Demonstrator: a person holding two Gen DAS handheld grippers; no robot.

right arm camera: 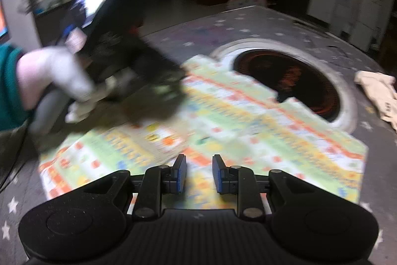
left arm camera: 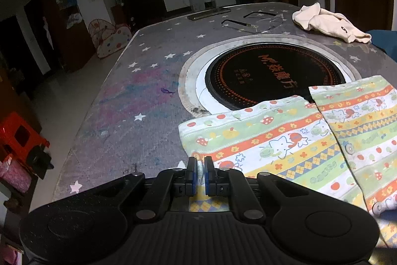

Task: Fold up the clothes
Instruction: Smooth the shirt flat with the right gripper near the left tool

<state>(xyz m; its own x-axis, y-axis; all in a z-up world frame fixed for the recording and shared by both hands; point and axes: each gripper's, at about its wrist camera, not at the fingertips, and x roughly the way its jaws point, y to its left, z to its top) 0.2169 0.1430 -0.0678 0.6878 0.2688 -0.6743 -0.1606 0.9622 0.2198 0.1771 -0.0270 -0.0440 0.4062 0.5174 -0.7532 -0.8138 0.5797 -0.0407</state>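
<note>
Left gripper (left arm camera: 201,169) nearly closed, pinching the shirt (left arm camera: 292,138) at its near-left edge. Right gripper (right arm camera: 199,171) part-spread, nothing between pads, hovering above the shirt's near side. Risk: one-sided pull skews it or drags it further onto the cooktop (left arm camera: 270,73). Shirt: striped cartoon print, lying flat mid-table (left arm camera: 139,96), front placket open.

The whole right wrist view is smeared by motion blur, so the prints on the patterned garment (right arm camera: 223,121) cannot be read there. At ten o'clock the left gripper (right arm camera: 158,88) and the hand (right arm camera: 57,76) holding it are blurred; its fingertips cannot be made out. In the left wrist view the garment is cut off at the three o'clock edge, and part is hidden beneath the gripper body.
</note>
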